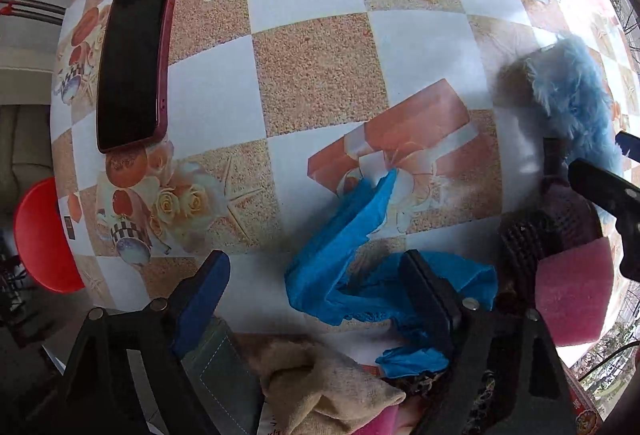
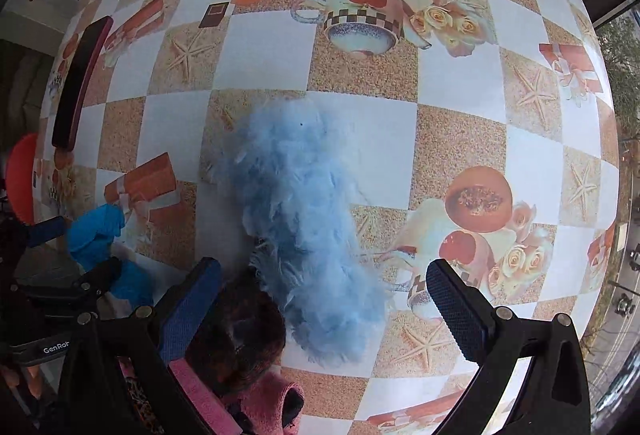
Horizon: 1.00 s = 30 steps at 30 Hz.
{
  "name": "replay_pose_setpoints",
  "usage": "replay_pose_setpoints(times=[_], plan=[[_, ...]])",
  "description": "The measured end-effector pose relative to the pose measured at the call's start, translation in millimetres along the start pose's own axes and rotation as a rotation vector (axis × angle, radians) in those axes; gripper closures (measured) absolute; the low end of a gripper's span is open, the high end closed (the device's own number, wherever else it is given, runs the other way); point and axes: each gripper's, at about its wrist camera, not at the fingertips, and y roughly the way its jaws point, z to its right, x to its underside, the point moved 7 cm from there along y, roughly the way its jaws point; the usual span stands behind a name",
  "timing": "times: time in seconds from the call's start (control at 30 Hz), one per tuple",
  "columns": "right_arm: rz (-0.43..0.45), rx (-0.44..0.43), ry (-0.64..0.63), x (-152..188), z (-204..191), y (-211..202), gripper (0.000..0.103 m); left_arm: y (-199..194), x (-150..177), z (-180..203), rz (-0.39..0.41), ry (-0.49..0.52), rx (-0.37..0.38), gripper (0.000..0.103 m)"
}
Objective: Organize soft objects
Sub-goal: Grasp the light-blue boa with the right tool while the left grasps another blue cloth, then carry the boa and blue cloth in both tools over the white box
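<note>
A bright blue cloth (image 1: 344, 267) lies crumpled on the patterned table between the fingers of my open left gripper (image 1: 320, 283); it also shows in the right wrist view (image 2: 96, 231). A fluffy light-blue feather piece (image 2: 304, 219) lies on the table between the fingers of my open right gripper (image 2: 324, 295); it also shows in the left wrist view (image 1: 576, 95). A beige cloth (image 1: 320, 387), a pink sponge (image 1: 572, 295), a dark knitted item (image 2: 240, 331) and a pink knitted item (image 2: 276, 407) lie bunched near the front edge.
A phone in a dark red case (image 1: 132, 55) lies at the table's left side, also in the right wrist view (image 2: 80, 79). A red stool (image 1: 40, 235) stands beyond the left edge. The table (image 2: 460, 83) carries a checkered printed cover.
</note>
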Motion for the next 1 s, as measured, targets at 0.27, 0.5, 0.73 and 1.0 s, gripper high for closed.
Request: replay_pose_setpoints(times=[0.27, 0.5, 0.73, 1.0], plan=[[-0.026, 0.046, -0.069, -0.5, -15.0, 13.7, 0.036, 9.3, 6.2, 10.7, -0.062, 0.002, 0.108, 0.078], [0.061, 0.0, 0.039, -1.3, 5.6, -15.7, 0.078, -15.9, 18.7, 4.3, 0.051, -0.037, 0.125, 0.085], [0.144, -0.059, 0.128, 22.7, 25.3, -72.2, 0.078, -90.9, 39.4, -7.0, 0.254, -0.018, 0.087, 0.085], [0.194, -0.127, 0.18, 54.6, 16.9, -117.0, 0.077, -169.8, 63.7, -7.2, 0.465, -0.039, 0.04, 0.085]])
